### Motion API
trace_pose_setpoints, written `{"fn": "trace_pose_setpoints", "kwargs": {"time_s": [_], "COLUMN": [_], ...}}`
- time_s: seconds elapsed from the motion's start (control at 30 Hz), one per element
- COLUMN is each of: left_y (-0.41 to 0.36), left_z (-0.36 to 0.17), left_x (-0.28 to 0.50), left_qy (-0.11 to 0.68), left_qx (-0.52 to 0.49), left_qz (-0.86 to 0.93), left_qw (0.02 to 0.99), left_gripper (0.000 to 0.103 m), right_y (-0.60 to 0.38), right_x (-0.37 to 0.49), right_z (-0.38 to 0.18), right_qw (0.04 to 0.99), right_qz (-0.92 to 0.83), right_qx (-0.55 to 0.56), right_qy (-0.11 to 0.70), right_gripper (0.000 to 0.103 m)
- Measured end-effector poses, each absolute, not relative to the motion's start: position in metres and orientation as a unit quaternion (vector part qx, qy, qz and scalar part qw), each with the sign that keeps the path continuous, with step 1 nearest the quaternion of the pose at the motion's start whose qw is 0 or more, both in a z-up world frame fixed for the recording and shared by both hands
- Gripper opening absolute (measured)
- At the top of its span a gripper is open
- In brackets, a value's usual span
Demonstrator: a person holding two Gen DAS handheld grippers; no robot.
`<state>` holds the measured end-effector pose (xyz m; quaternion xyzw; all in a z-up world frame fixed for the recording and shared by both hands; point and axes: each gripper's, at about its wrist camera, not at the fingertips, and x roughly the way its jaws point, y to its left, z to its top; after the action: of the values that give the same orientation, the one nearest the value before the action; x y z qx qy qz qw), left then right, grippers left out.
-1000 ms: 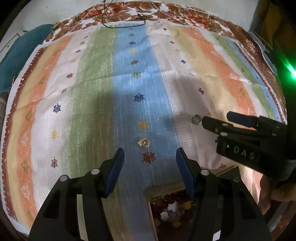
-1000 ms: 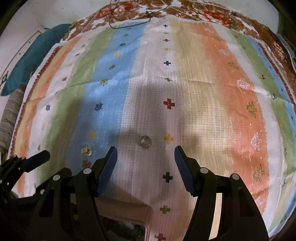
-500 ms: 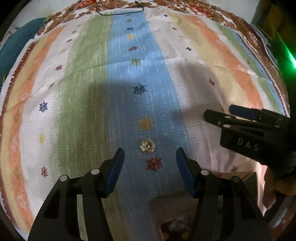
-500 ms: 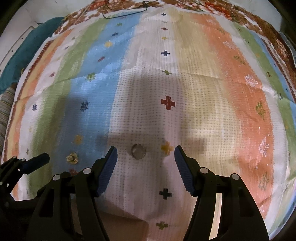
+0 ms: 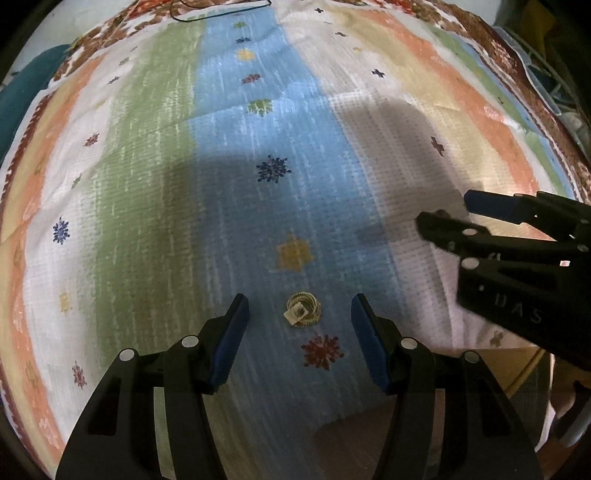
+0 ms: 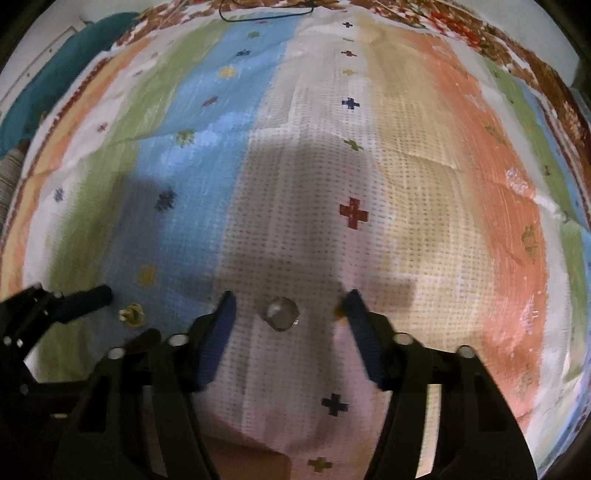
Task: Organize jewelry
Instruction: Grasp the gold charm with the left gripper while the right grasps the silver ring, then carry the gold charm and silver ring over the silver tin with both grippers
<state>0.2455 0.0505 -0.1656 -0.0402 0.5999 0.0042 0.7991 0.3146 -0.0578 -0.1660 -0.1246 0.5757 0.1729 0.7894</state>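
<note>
A gold ring (image 5: 303,313) lies on the blue stripe of the striped cloth (image 5: 221,166). My left gripper (image 5: 299,306) is open, its blue pads on either side of the gold ring and just above the cloth. A silver ring (image 6: 281,313) lies on the white stripe. My right gripper (image 6: 288,306) is open around the silver ring. The gold ring also shows in the right wrist view (image 6: 132,313), beside the left gripper's fingertip (image 6: 88,297). The right gripper shows in the left wrist view (image 5: 454,214), where it hides the silver ring.
A black cord (image 5: 221,9) lies at the cloth's far edge. A teal cushion (image 6: 55,77) sits off the far left. A wooden box edge (image 5: 509,365) shows near right, below the right gripper.
Both grippers have moved forward and down toward the cloth. Each ring now sits between its gripper's pads. The open box has slipped almost out of view.
</note>
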Motion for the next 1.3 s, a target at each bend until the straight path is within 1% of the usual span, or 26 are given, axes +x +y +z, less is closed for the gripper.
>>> {"fn": "trace_pose_setpoints", "kwargs": {"time_s": [0.03, 0.07, 0.1, 0.13, 0.17, 0.2, 0.23, 0.3, 0.37, 0.7, 1.03, 1.3], "left_y": [0.049, 0.048, 0.048, 0.049, 0.048, 0.048, 0.048, 0.05, 0.049, 0.057, 0.062, 0.061], "left_z": [-0.166, -0.166, -0.167, -0.167, -0.168, -0.168, -0.168, -0.168, -0.168, -0.154, -0.135, -0.117], "left_x": [0.246, 0.247, 0.248, 0.249, 0.249, 0.249, 0.248, 0.249, 0.249, 0.24, 0.225, 0.216], "left_qy": [0.599, 0.599, 0.599, 0.6, 0.601, 0.603, 0.605, 0.606, 0.606, 0.596, 0.584, 0.573], "left_qx": [-0.035, -0.029, -0.029, -0.032, -0.033, -0.032, -0.033, -0.036, -0.036, -0.05, -0.062, -0.07], "left_qz": [0.005, 0.007, 0.01, 0.012, 0.014, 0.015, 0.014, 0.014, 0.013, 0.019, 0.028, 0.032], "left_qw": [0.8, 0.801, 0.8, 0.799, 0.798, 0.797, 0.795, 0.794, 0.794, 0.802, 0.809, 0.816], "left_gripper": [0.053, 0.049, 0.047, 0.04, 0.029, 0.025, 0.017, 0.016, 0.015, 0.015, 0.015, 0.015], "right_y": [-0.059, -0.06, -0.06, -0.062, -0.064, -0.066, -0.068, -0.07, -0.072, -0.075, -0.074, -0.079], "right_x": [0.314, 0.314, 0.315, 0.315, 0.316, 0.317, 0.317, 0.318, 0.318, 0.319, 0.3, 0.286], "right_z": [-0.167, -0.168, -0.168, -0.169, -0.169, -0.17, -0.17, -0.171, -0.171, -0.161, -0.134, -0.127], "right_qw": [0.79, 0.79, 0.79, 0.791, 0.792, 0.793, 0.793, 0.793, 0.794, 0.8, 0.811, 0.813], "right_qz": [0.172, 0.169, 0.167, 0.164, 0.161, 0.158, 0.159, 0.159, 0.159, 0.163, 0.183, 0.188], "right_qx": [-0.126, -0.128, -0.129, -0.127, -0.126, -0.126, -0.123, -0.118, -0.112, -0.091, -0.086, -0.085], "right_qy": [0.575, 0.575, 0.575, 0.575, 0.575, 0.575, 0.575, 0.576, 0.576, 0.57, 0.549, 0.544], "right_gripper": [0.046, 0.041, 0.039, 0.035, 0.029, 0.026, 0.024, 0.021, 0.02, 0.019, 0.019, 0.019]}}
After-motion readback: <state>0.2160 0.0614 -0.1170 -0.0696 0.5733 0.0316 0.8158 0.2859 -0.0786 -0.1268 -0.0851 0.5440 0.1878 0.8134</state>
